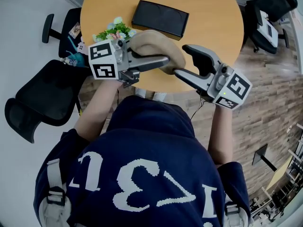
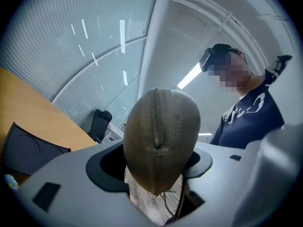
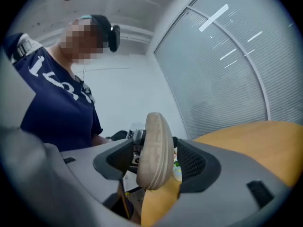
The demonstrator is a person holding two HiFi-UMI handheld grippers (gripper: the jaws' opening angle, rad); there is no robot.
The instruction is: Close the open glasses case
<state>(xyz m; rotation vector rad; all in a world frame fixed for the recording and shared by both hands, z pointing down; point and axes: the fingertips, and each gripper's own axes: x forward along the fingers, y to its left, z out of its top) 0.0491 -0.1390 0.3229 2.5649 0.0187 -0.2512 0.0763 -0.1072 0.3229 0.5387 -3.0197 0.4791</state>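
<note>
A tan glasses case [image 1: 156, 44] hangs in the air over the near edge of the round wooden table [image 1: 208, 22]. My left gripper [image 1: 163, 63] comes in from the left and is shut on the case's lower side. In the left gripper view the case [image 2: 161, 136] fills the space between the jaws, and its two halves meet along a seam. My right gripper [image 1: 182, 60] reaches in from the right and stands open. In the right gripper view the case [image 3: 154, 148] sits edge-on between the pads with a gap on each side.
A black rectangular box [image 1: 160, 17] lies on the table behind the case. A small bunch of flowers [image 1: 113, 32] stands at the table's left edge. Black office chairs stand at the left [image 1: 42, 98] and the far right [image 1: 270, 13].
</note>
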